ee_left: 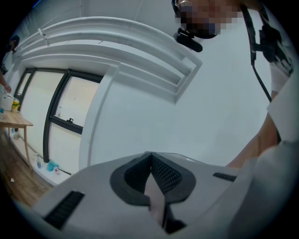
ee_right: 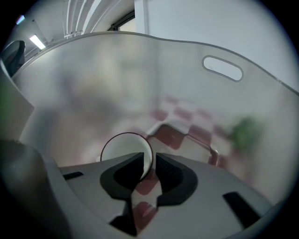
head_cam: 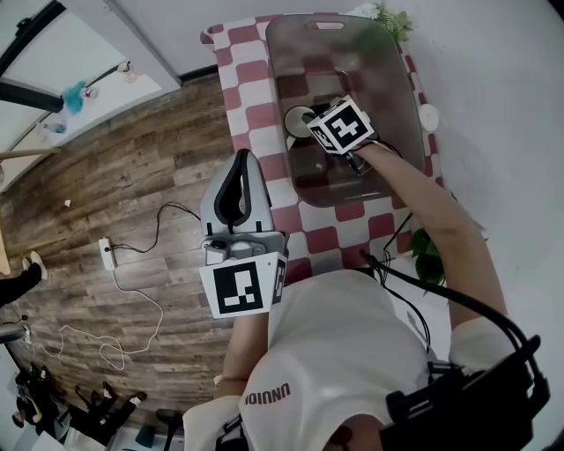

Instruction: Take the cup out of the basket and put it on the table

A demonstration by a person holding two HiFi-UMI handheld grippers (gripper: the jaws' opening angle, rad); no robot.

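Note:
A white cup (head_cam: 298, 121) stands inside the translucent grey basket (head_cam: 388, 62) on the red-and-white checked table (head_cam: 247, 53). My right gripper (head_cam: 315, 125) reaches down into the basket. In the right gripper view the cup (ee_right: 122, 149) has its rim wall between the two jaws: one pad is inside the cup, the other outside, and my right gripper (ee_right: 149, 161) is shut on it. The basket wall (ee_right: 117, 70) rises all round. My left gripper (head_cam: 245, 157) is held close to the body, off the table's left edge. It points up at a white wall, and my left gripper (ee_left: 150, 156) is shut on nothing.
A green plant (head_cam: 388, 18) stands behind the basket and another (head_cam: 427, 255) at the table's near right. A small white round object (head_cam: 429, 117) lies right of the basket. A white cable (head_cam: 132, 299) and power strip (head_cam: 107, 254) lie on the wooden floor at left.

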